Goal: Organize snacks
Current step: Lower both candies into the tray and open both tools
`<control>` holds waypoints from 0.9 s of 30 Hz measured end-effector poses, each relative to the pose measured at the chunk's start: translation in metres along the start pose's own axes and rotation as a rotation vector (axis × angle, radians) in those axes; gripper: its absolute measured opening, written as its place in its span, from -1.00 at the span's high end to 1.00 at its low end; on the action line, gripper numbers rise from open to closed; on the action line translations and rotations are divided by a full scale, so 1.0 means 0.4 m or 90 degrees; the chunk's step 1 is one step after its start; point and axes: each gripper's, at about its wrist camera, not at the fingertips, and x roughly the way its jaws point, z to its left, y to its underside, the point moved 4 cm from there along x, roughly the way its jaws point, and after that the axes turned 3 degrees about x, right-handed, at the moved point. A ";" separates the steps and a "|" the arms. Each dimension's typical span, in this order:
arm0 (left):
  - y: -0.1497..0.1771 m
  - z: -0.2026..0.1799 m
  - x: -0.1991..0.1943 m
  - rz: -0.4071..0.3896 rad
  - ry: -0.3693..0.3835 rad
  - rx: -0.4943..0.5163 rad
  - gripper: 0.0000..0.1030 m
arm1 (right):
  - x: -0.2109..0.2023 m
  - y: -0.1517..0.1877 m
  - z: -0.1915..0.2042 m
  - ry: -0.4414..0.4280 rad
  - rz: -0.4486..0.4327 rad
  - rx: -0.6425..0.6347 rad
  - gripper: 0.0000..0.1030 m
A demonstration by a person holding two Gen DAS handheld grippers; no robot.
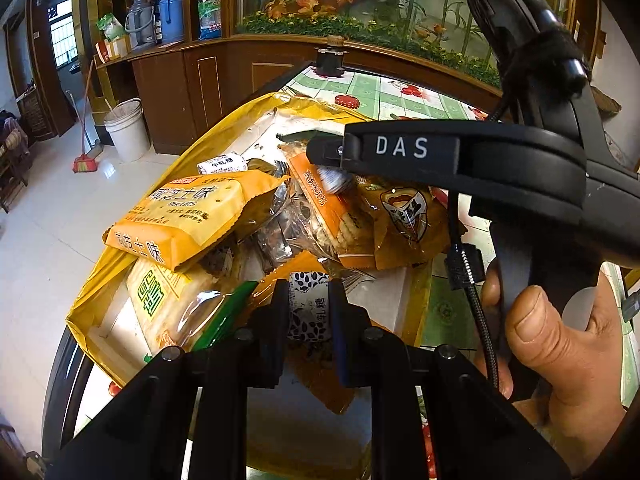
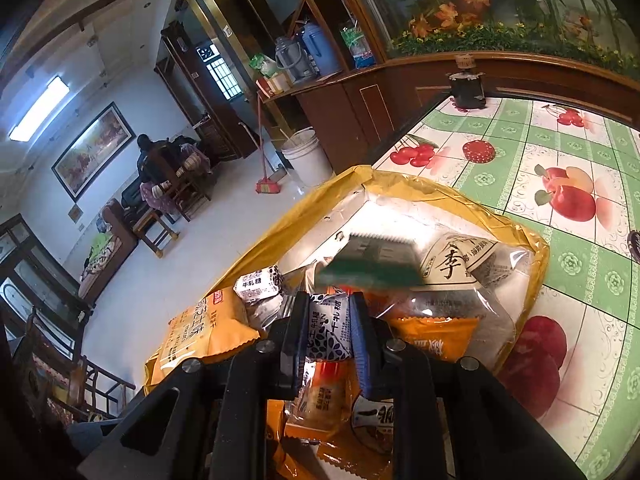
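Note:
A yellow-rimmed box at the table's left edge holds a pile of snack packets; it also shows in the right wrist view. My left gripper is shut on a small white milk candy with a black leaf pattern, just above the pile's near side. My right gripper is shut on a like candy over the box. The right gripper's body reaches over the pile from the right in the left wrist view. An orange cheese biscuit pack and another milk candy lie on top.
The table has a green and white fruit-print cloth. A dark jar stands at its far edge against a wooden cabinet. A white bucket and a broom stand on the tiled floor to the left.

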 end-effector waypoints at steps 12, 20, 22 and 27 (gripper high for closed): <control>-0.002 -0.010 -0.010 0.010 0.019 -0.015 0.26 | -0.047 0.001 -0.012 -0.011 -0.025 0.018 0.03; 0.015 -0.051 -0.084 -0.022 0.019 0.007 -0.25 | -0.158 0.023 -0.023 -0.020 -0.066 0.044 -0.22; 0.020 -0.058 -0.106 -0.030 0.011 0.011 -0.39 | -0.194 0.034 -0.026 -0.023 -0.078 0.051 -0.28; 0.030 -0.063 -0.167 -0.056 -0.010 0.021 -0.43 | -0.280 0.066 -0.021 -0.024 -0.107 0.060 -0.37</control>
